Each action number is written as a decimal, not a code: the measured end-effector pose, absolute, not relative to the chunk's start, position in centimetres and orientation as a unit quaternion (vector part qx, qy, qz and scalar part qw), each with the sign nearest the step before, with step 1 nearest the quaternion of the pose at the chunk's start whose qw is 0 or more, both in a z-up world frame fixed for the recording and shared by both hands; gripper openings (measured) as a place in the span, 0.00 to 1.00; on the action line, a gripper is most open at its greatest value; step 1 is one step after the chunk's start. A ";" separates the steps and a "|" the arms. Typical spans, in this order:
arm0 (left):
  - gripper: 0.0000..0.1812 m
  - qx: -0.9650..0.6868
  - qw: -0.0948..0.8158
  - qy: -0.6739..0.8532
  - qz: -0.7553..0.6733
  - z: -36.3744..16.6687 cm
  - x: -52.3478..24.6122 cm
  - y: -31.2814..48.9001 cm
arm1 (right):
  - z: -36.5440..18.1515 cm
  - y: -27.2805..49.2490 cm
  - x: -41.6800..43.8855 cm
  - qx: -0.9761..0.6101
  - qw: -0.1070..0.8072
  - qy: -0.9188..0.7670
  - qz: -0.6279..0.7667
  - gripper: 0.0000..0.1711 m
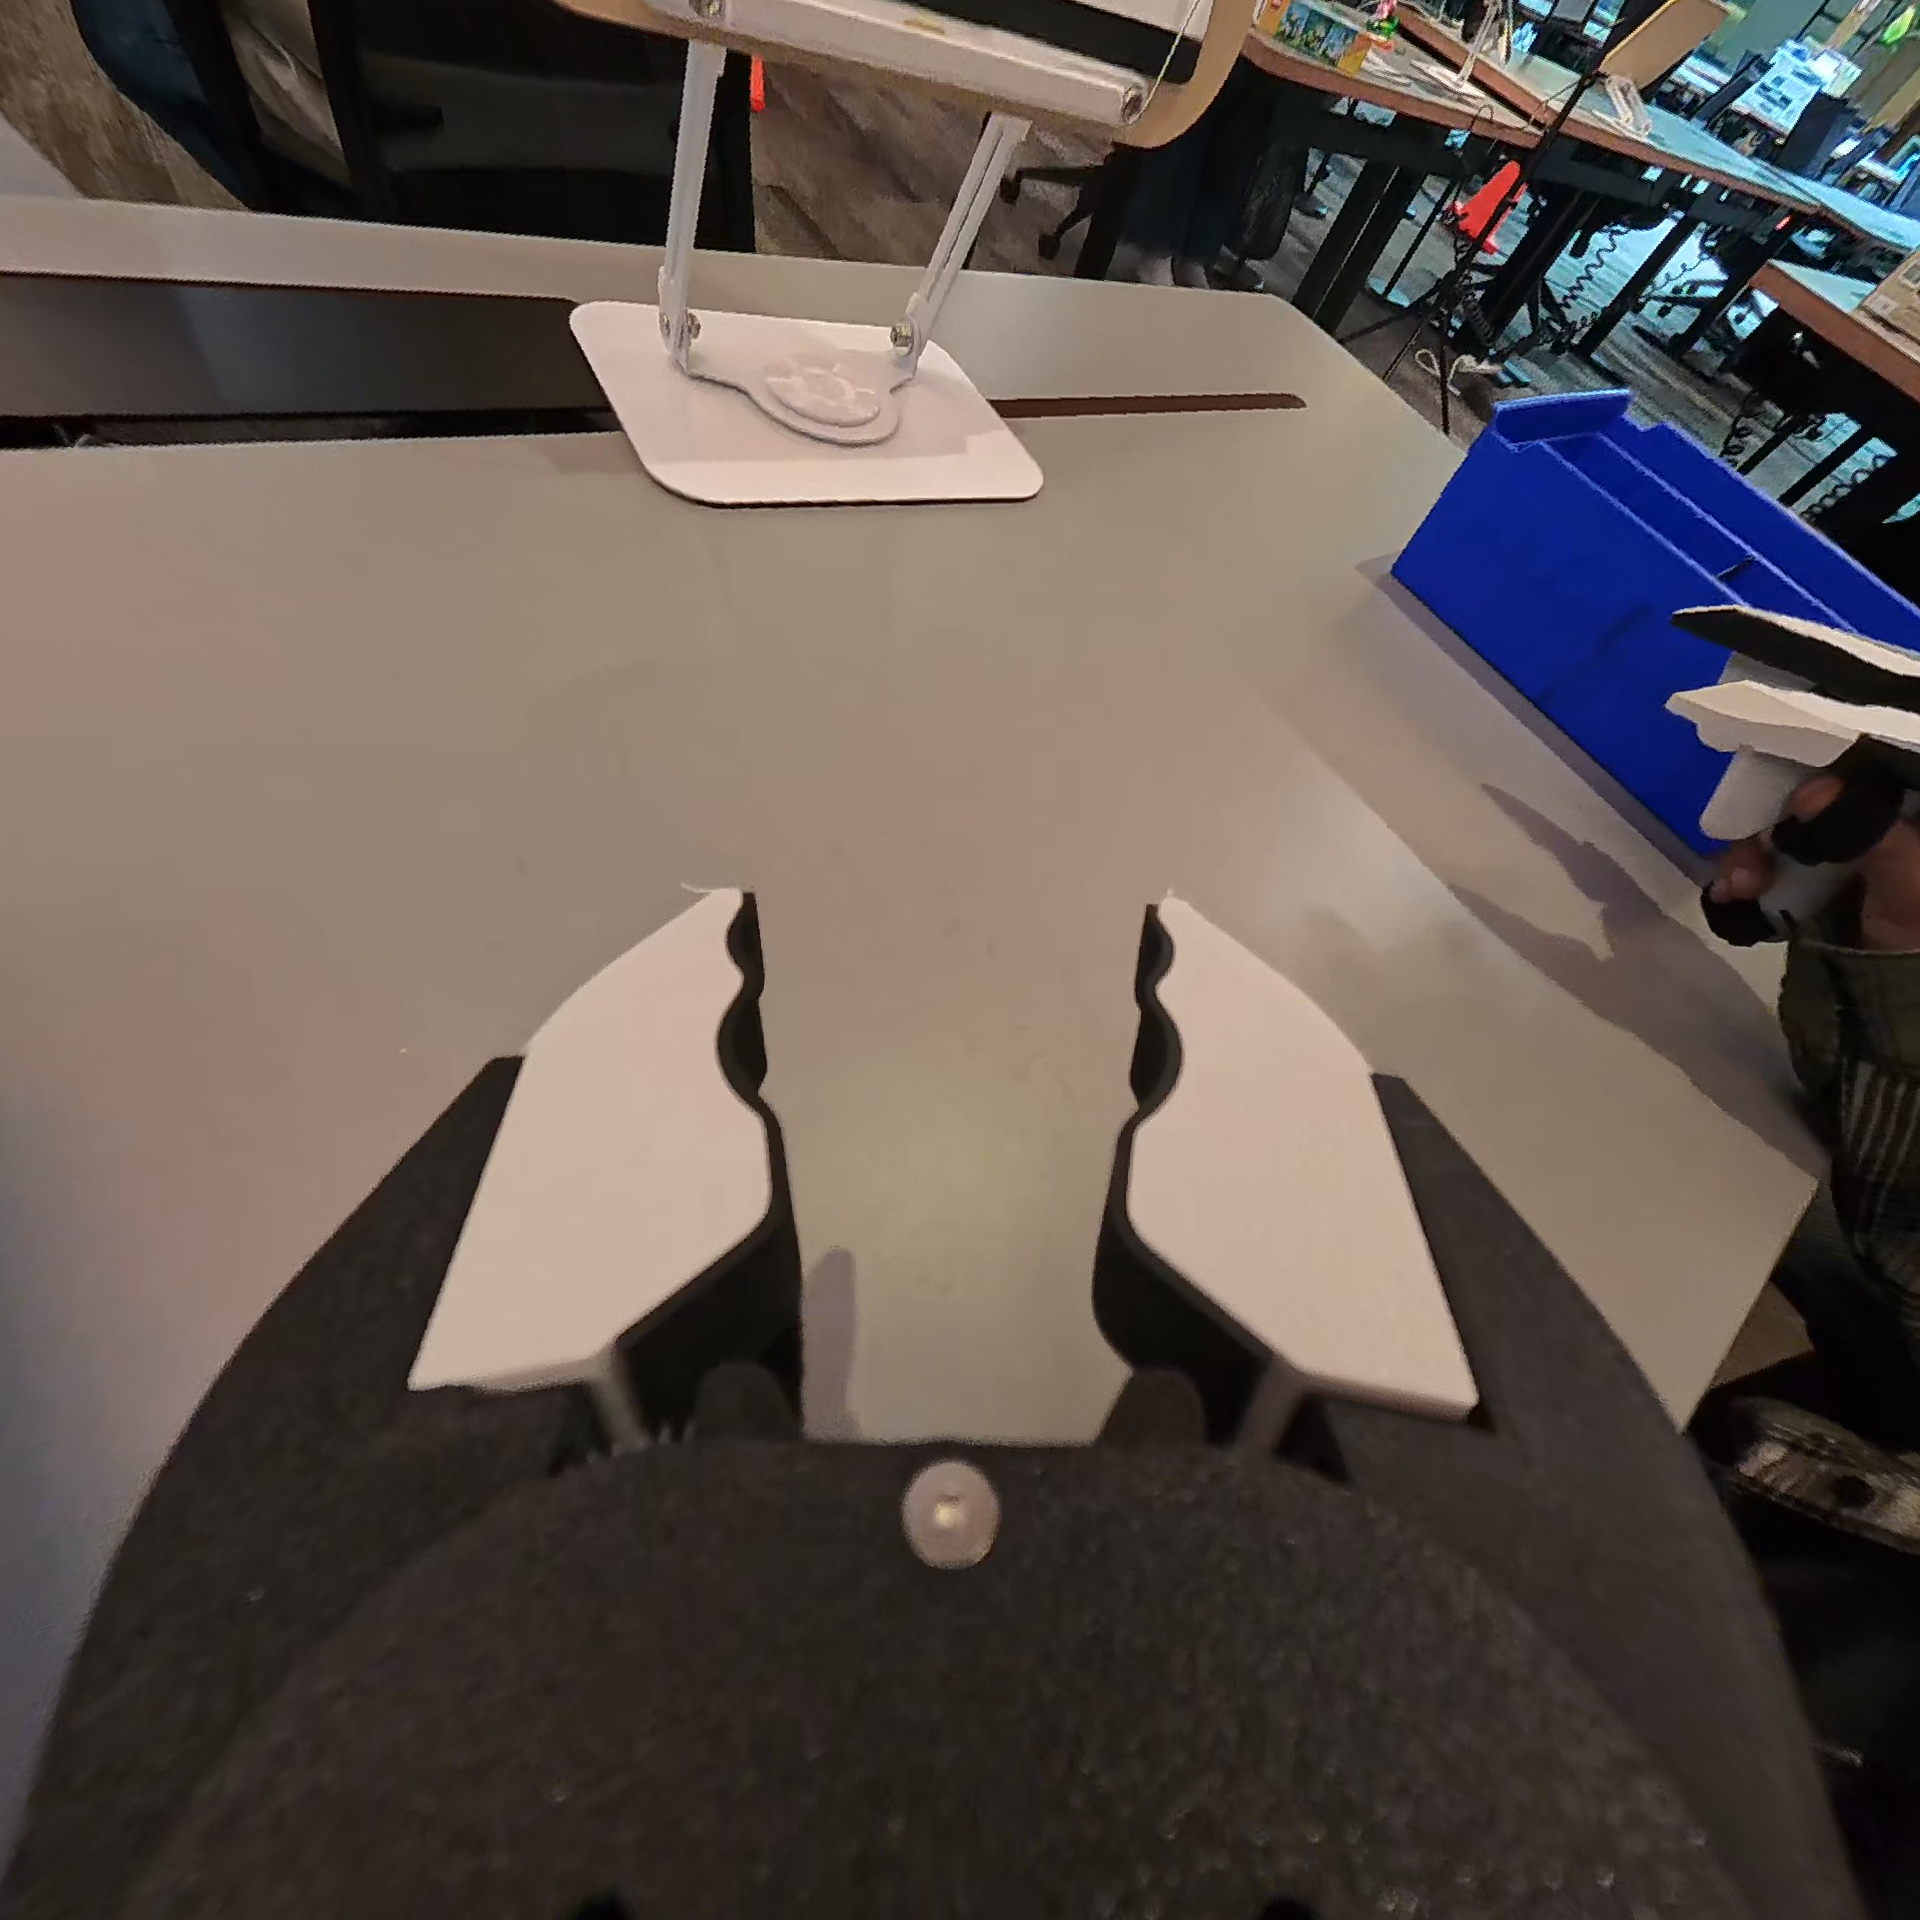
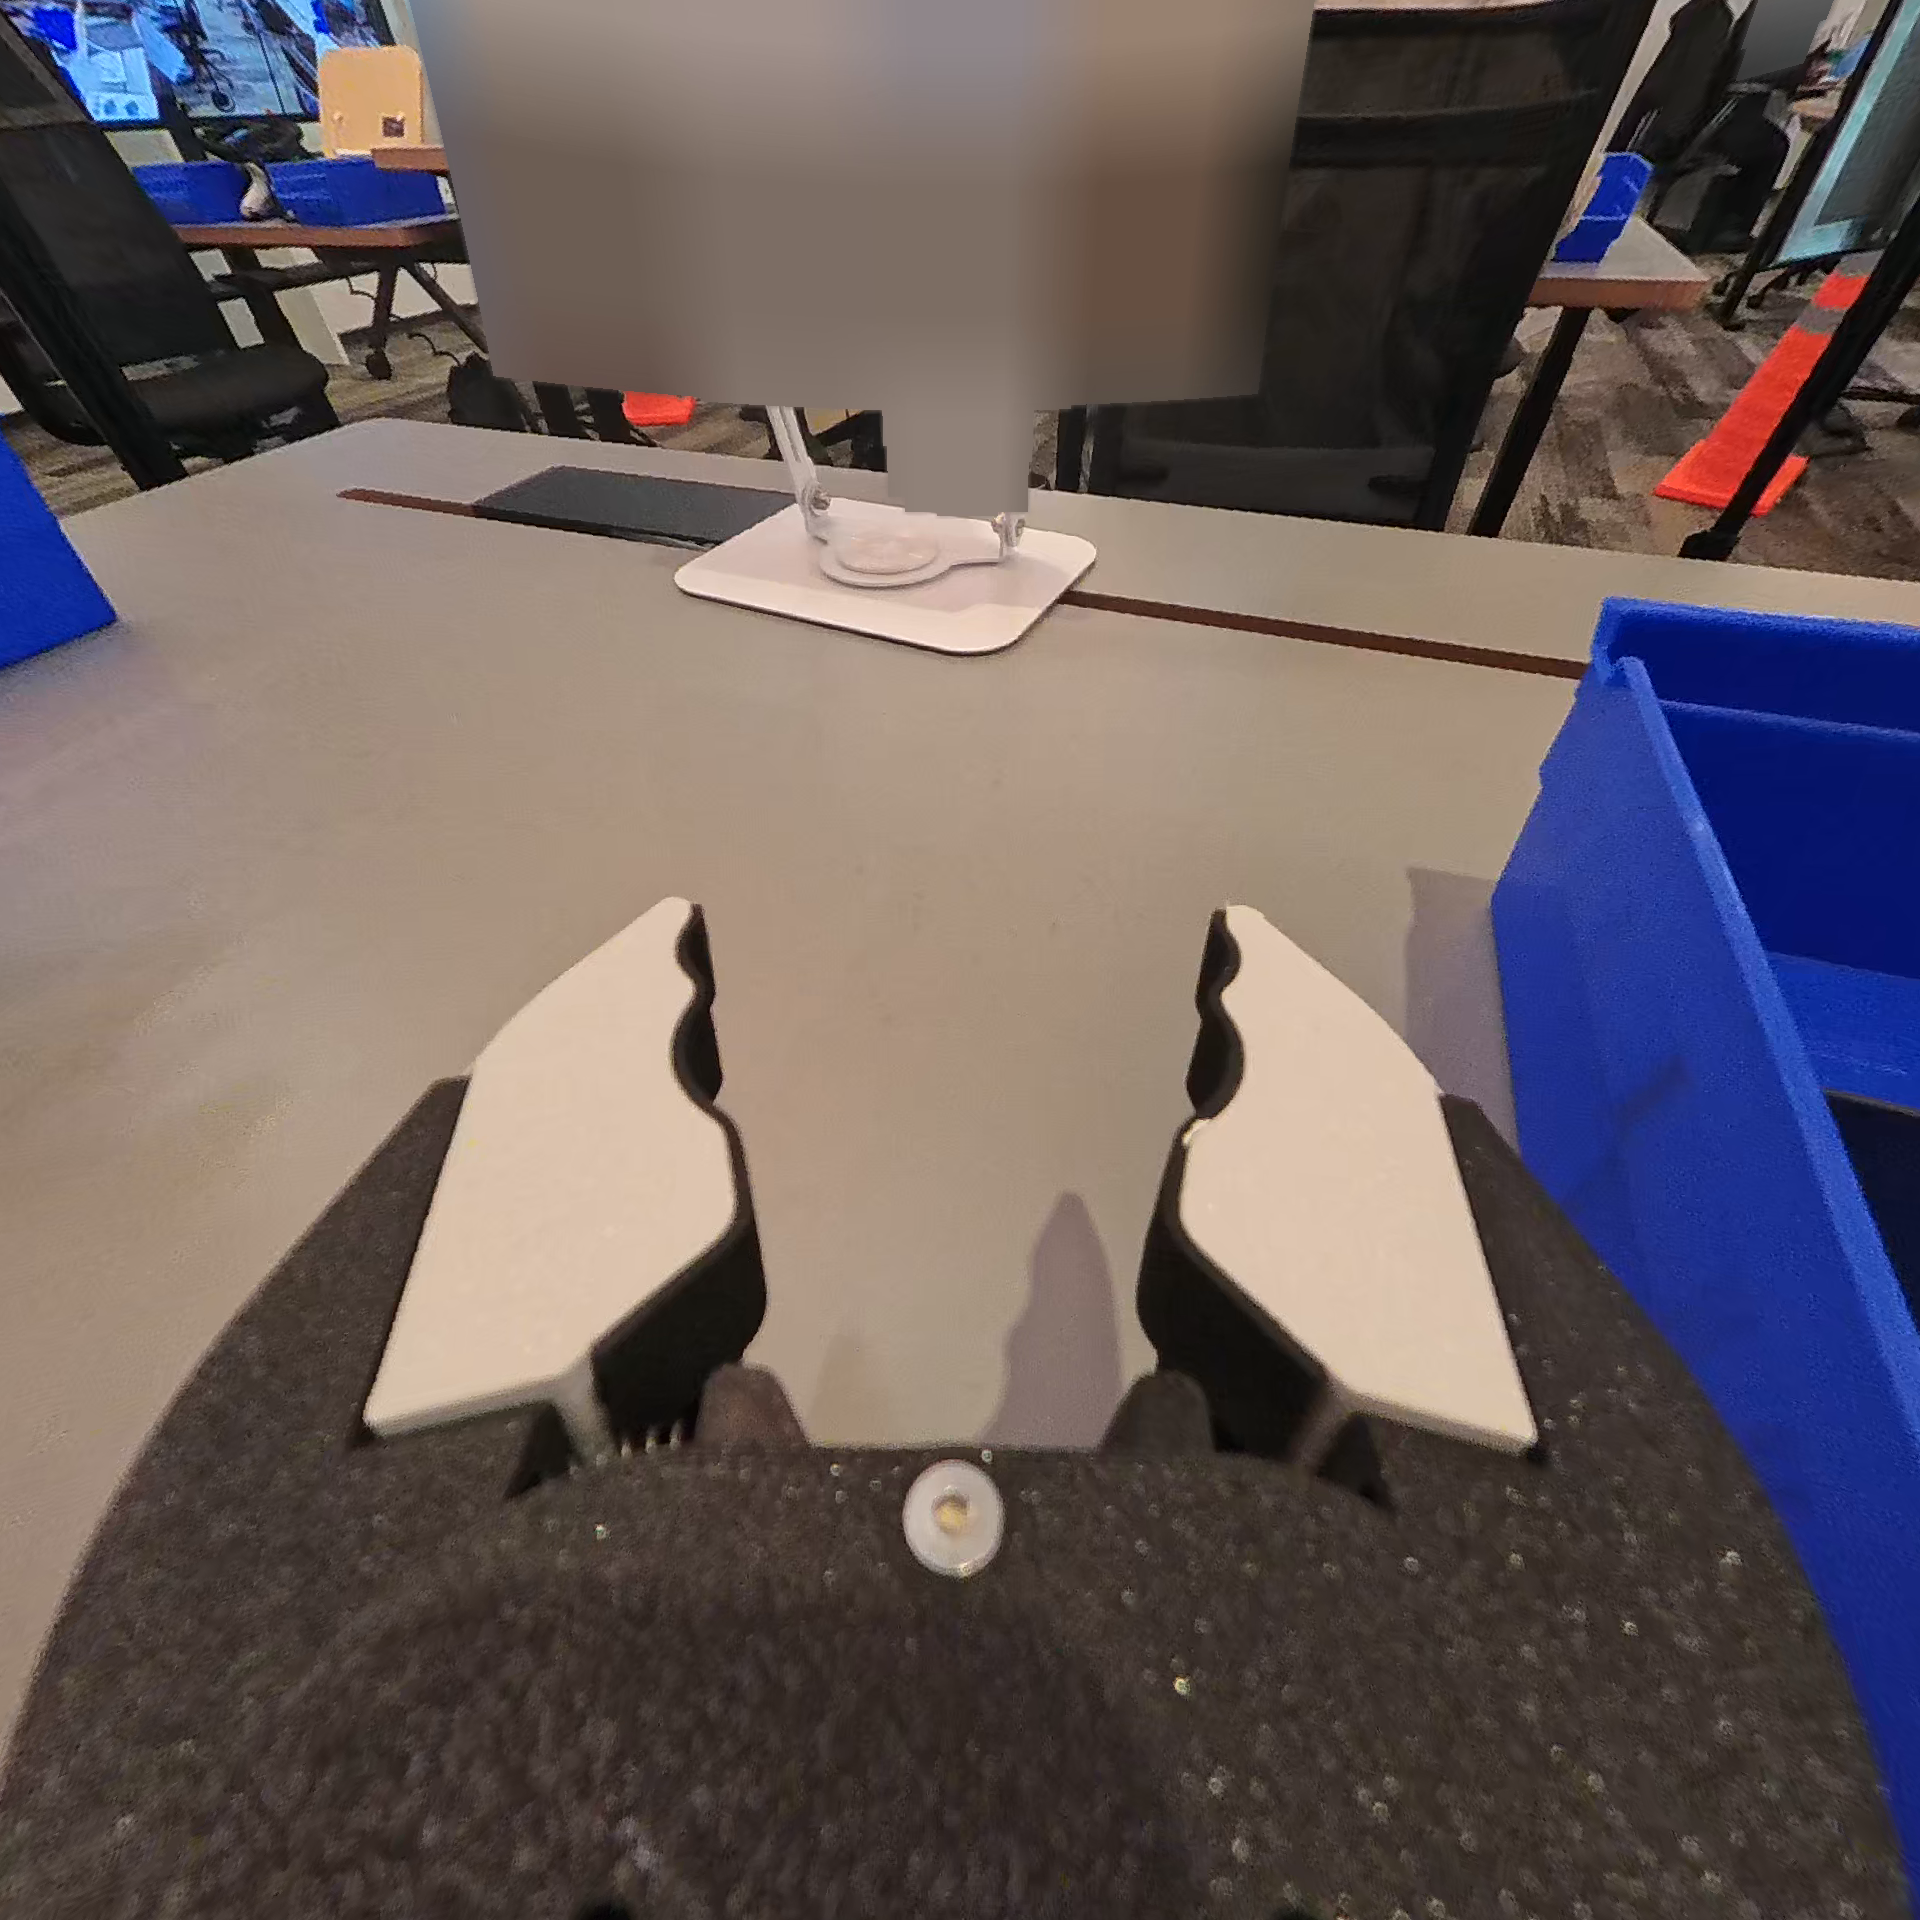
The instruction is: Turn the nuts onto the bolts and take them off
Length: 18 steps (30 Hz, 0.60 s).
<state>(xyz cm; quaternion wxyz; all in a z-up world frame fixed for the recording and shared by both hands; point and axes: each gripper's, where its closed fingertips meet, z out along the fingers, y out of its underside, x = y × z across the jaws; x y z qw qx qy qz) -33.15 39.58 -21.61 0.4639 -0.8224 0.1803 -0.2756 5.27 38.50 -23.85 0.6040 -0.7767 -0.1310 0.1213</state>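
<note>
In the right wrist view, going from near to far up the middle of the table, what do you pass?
Right tool, open and empty → bare grey table → white stand base → chairs on the floor beyond the table.

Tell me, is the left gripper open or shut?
Open. The left gripper has its two white fingers spread wide, with only bare grey table between them.

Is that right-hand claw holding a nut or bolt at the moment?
No, the right gripper is open, with only bare grey table between its fingers.
</note>
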 end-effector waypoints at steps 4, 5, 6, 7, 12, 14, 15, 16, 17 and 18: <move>0.38 -0.827 0.453 0.176 -0.282 -22.9 -32.8 39.9 | -24.3 38.7 5.6 -0.780 0.601 -0.126 0.120 0.51; 0.38 -0.829 0.449 0.176 -0.283 -23.2 -32.6 40.0 | -24.5 38.7 5.6 -0.782 0.598 -0.125 0.121 0.51; 0.38 -0.830 0.447 0.177 -0.283 -23.4 -32.5 40.0 | -24.7 38.8 5.7 -0.785 0.595 -0.125 0.120 0.51; 0.38 -0.831 0.445 0.179 -0.282 -23.6 -32.4 40.0 | -24.8 38.8 5.7 -0.787 0.592 -0.124 0.119 0.51; 0.38 -0.831 0.446 0.179 -0.280 -23.7 -32.5 40.0 | -24.8 38.8 5.9 -0.791 0.589 -0.120 0.113 0.51; 0.38 -0.830 0.446 0.177 -0.283 -23.7 -32.5 40.0 | -24.8 38.8 5.9 -0.791 0.590 -0.119 0.111 0.51; 0.38 -0.831 0.444 0.178 -0.284 -23.8 -32.5 40.0 | -24.8 38.8 5.9 -0.793 0.588 -0.119 0.111 0.51; 0.38 -0.831 0.442 0.180 -0.285 -23.9 -32.4 40.0 | -24.9 38.8 5.8 -0.795 0.585 -0.118 0.111 0.51; 0.38 -0.831 0.441 0.183 -0.285 -23.9 -32.3 39.9 | -25.0 38.8 5.8 -0.796 0.583 -0.118 0.111 0.51; 0.38 -0.831 0.442 0.185 -0.284 -23.9 -32.3 39.8 | -25.0 38.8 5.8 -0.797 0.582 -0.119 0.110 0.51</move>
